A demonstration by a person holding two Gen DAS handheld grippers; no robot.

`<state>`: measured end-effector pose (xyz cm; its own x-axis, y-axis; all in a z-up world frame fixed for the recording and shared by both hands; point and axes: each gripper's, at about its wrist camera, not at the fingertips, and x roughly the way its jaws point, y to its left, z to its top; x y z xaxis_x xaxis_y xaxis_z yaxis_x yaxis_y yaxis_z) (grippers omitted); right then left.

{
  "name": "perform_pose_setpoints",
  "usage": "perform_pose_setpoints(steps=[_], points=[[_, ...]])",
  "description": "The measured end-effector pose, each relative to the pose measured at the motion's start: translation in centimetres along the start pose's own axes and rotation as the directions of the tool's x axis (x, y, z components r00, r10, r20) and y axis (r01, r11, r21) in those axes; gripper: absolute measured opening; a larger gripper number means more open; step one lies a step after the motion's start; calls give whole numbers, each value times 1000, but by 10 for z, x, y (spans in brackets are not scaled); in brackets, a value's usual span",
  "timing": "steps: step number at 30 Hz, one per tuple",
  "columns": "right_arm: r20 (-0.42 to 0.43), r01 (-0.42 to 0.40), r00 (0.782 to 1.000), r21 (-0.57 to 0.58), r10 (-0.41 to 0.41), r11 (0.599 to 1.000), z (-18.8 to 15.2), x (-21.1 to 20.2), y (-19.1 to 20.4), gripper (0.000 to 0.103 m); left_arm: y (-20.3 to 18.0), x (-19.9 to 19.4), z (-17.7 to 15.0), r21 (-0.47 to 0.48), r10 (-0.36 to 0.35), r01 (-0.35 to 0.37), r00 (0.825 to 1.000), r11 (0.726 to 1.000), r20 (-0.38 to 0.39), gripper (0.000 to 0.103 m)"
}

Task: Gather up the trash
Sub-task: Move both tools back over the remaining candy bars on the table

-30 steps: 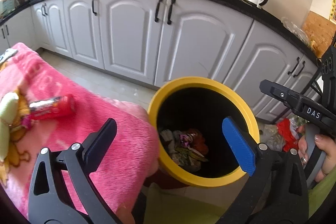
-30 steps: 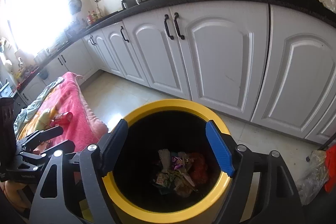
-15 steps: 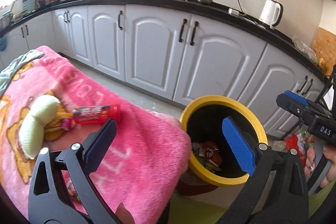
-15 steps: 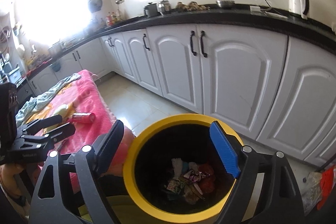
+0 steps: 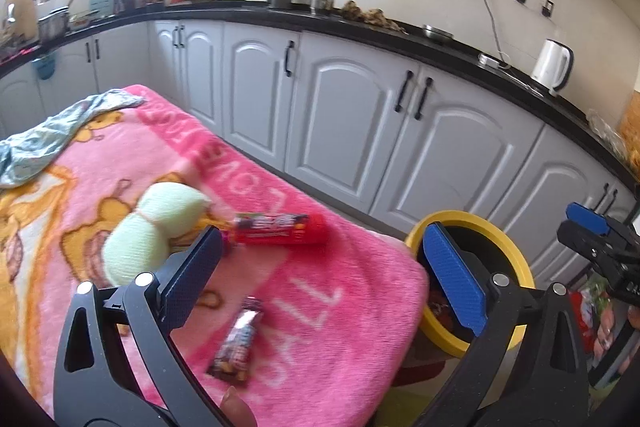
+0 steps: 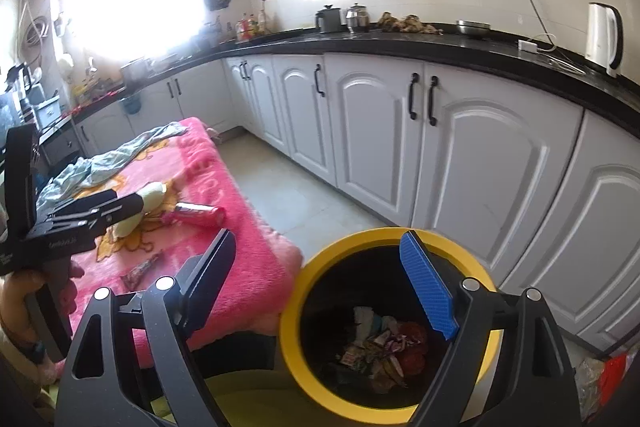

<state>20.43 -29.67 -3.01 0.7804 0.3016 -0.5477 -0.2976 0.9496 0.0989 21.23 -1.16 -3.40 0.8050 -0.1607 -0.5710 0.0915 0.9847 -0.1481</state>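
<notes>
Across the left wrist view, two wrappers, a red wrapper (image 5: 280, 228) and a dark wrapper (image 5: 237, 343), are left uncollected on the pink blanket (image 5: 340, 307); the left gripper (image 5: 320, 279) is spread empty above them. From the right wrist view, the right gripper (image 6: 320, 287) is seen spread and empty over the yellow bin (image 6: 304, 343), where collected trash (image 6: 380, 347) is already heaped.

both wrist views share blanket (image 5: 320, 307), bin (image 6: 304, 355).

We see right gripper (image 6: 320, 279) wide apart, empty, above yellow bin (image 6: 294, 343) holding wrappers (image 6: 380, 347). Pink blanket (image 6: 240, 227) left, red packet (image 6: 200, 214), small wrapper (image 6: 141, 270), left gripper (image 6: 100, 209).
</notes>
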Motion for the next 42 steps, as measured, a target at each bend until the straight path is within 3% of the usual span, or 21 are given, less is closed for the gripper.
perform_pose_setpoints(steps=[14,28,42], points=[[-63,-107,993,-129,100,986,-1,17,73,83,66,-16,1,-103,105,-101,994,990,37,92],[-186,-246,960,-213,208,946,-15,53,151,83,130,-12,-12,-191,212,-208,977,959,1,92],[-308,-318,916,-175,255,932,-33,110,197,83,163,22,-15,-159,192,-204,977,966,-92,92]])
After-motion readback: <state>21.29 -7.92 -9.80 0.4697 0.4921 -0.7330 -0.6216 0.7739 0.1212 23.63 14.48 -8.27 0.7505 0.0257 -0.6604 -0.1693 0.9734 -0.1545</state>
